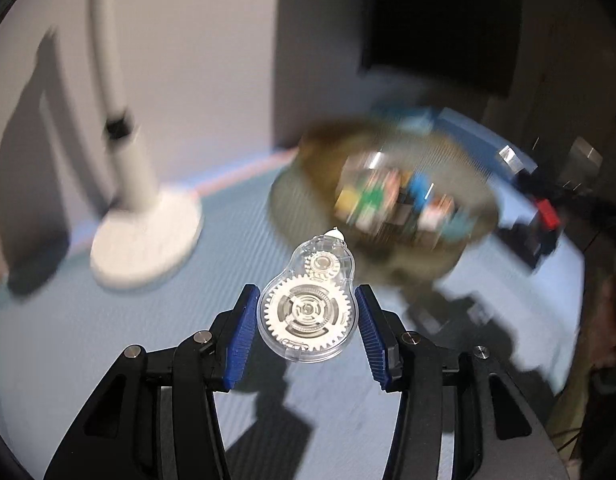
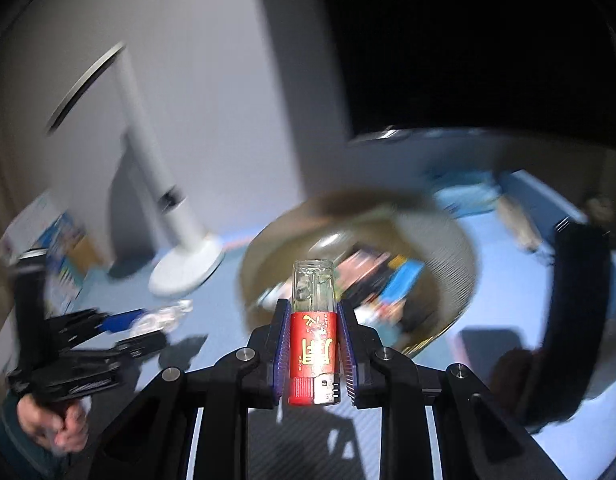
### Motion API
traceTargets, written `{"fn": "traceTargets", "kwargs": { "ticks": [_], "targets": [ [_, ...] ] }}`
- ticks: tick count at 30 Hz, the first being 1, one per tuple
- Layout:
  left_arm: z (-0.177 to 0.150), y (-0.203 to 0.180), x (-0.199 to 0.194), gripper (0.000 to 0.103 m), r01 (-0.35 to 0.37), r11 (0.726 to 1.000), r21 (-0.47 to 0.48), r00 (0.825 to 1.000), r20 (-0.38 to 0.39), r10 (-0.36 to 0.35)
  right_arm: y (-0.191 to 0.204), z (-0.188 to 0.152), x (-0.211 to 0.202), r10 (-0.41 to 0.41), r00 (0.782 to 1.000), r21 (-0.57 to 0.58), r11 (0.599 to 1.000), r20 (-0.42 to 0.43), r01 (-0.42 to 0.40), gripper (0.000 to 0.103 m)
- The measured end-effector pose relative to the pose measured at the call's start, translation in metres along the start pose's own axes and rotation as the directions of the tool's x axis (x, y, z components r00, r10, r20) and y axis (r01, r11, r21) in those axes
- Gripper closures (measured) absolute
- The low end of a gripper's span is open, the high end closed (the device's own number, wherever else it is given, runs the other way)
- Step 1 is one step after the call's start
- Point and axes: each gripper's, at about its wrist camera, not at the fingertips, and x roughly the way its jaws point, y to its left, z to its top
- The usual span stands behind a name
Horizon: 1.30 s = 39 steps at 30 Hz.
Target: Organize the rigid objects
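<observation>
While both views are smeared by motion blur, the two held items read sharply. Between the left gripper's (image 1: 306, 326) blue ribbed pads sits a clear plastic, pear-shaped correction-tape dispenser (image 1: 308, 304), white toothed wheels visible inside: a large gear at the wide near end, a small one toward the narrow end. Its long axis runs along the fingers, white tip pointing far, toward the basket. The left pad touches its wide body; at the right pad a thin gap seems to show, so whether the tongs pinch it cannot be told. It is held above the pale blue tabletop (image 1: 108, 340).

Clamped tight between the right gripper's (image 2: 313, 346) pads is a lighter (image 2: 314, 332) with a red label bearing gold characters and a clear, colourless tank. Its long axis also lies along the fingers: tank end far, metal head and red button near the camera.

Beyond both items stands a round woven brown basket (image 2: 448, 248), blurred, holding several coloured objects that cannot be identified. Left of it rises a white lamp stand (image 1: 148, 240) with a round base, set before a pale wall. In the right wrist view the left gripper appears at near left, held by a hand (image 2: 64, 424) in a dark sleeve.
</observation>
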Motion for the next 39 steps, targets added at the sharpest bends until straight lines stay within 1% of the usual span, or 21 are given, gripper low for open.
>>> {"fn": "traceTargets", "kwargs": {
  "ticks": [1,3,5,6,7,9,12,15,16,17,18,19,20,21,22,25,27,29,32,35,39],
  "targets": [
    [0.012,-0.003,0.0,0.057,0.013,1.0,0.004,1.0,0.022,-0.014,-0.007,0.008,0.001,-0.027,1.0,0.022,0.999,0.008,0.027,0.081],
    [0.044,-0.018,-0.001,0.057,0.051,0.999,0.014,0.994,0.097,-0.052,-0.023,0.025,0.007,-0.096,0.995,0.08,0.992,0.01,0.094,0.081],
    [0.064,-0.026,0.008,0.057,0.071,0.997,0.021,0.991,0.116,-0.073,-0.035,0.037,0.015,-0.145,0.989,0.117,0.983,-0.002,0.144,0.081],
    [0.075,-0.032,0.018,0.057,0.086,0.996,0.023,0.989,0.115,-0.088,-0.041,0.042,0.021,-0.163,0.986,0.134,0.977,-0.022,0.164,0.081],
    [0.077,-0.033,0.025,0.057,0.093,0.995,0.02,0.99,0.108,-0.095,-0.045,0.044,0.028,-0.17,0.984,0.142,0.974,-0.041,0.175,0.081],
    [0.081,-0.037,0.054,0.057,0.122,0.993,-0.007,0.991,0.054,-0.121,-0.054,0.045,0.043,-0.18,0.979,0.161,0.968,-0.091,0.193,0.081],
    [0.073,-0.045,0.079,0.057,0.13,0.991,-0.021,0.991,0.008,-0.13,-0.063,0.041,0.061,-0.184,0.973,0.185,0.96,-0.141,0.209,0.081],
    [0.072,-0.049,0.092,0.057,0.122,0.992,-0.018,0.992,-0.007,-0.123,-0.074,0.037,0.072,-0.196,0.967,0.223,0.947,-0.165,0.23,0.08],
    [0.072,-0.05,0.094,0.05,0.13,0.991,-0.014,0.991,-0.007,-0.13,-0.078,0.037,0.074,-0.185,0.969,0.239,0.945,-0.165,0.221,0.077],
    [0.074,-0.049,0.093,0.042,0.142,0.99,-0.015,0.99,-0.009,-0.142,-0.082,0.038,0.075,-0.161,0.974,0.259,0.945,-0.158,0.198,0.068],
    [0.074,-0.047,0.09,0.022,0.158,0.987,-0.032,0.987,-0.006,-0.159,-0.083,0.037,0.074,-0.154,0.975,0.269,0.944,-0.158,0.193,0.059],
    [0.075,-0.042,0.084,0.016,0.158,0.986,-0.053,0.987,0.014,-0.157,-0.084,0.037,0.071,-0.163,0.975,0.275,0.94,-0.154,0.2,0.044],
    [0.076,-0.037,0.079,0.016,0.158,0.985,-0.064,0.987,0.036,-0.156,-0.082,0.037,0.065,-0.175,0.976,0.274,0.94,-0.129,0.205,0.044],
    [0.075,-0.03,0.067,0.016,0.154,0.985,-0.077,0.986,0.071,-0.149,-0.079,0.037,0.06,-0.175,0.978,0.264,0.944,-0.115,0.2,0.044],
    [0.074,-0.023,0.059,0.016,0.144,0.986,-0.086,0.987,0.088,-0.137,-0.075,0.036,0.056,-0.169,0.98,0.249,0.949,-0.108,0.191,0.044],
    [0.066,0.001,0.035,0.016,0.107,0.986,-0.131,0.99,0.1,-0.094,-0.061,0.032,0.046,-0.144,0.984,0.215,0.963,-0.103,0.164,0.044],
    [0.049,0.022,0.013,0.016,0.087,0.98,-0.181,0.991,0.115,-0.067,-0.049,0.028,0.038,-0.106,0.989,0.208,0.97,-0.099,0.124,0.044],
    [0.037,0.038,-0.002,0.016,0.058,0.974,-0.219,0.993,0.112,-0.034,-0.035,0.024,0.034,-0.065,0.992,0.203,0.975,-0.106,0.086,0.043],
    [0.007,0.067,-0.033,0.016,-0.011,0.96,-0.28,0.994,0.104,0.042,-0.01,0.014,0.032,-0.011,0.991,0.187,0.982,-0.131,0.036,0.043],
    [-0.016,0.089,-0.053,0.016,-0.052,0.945,-0.323,0.993,0.082,0.082,0.026,0.003,0.03,0.051,0.987,0.142,0.99,-0.153,-0.029,0.043],
    [-0.054,0.116,-0.085,0.016,-0.104,0.922,-0.372,0.988,0.072,0.14,0.08,-0.012,0.03,0.089,0.98,0.056,0.995,-0.175,-0.08,0.043]
  ]
}}
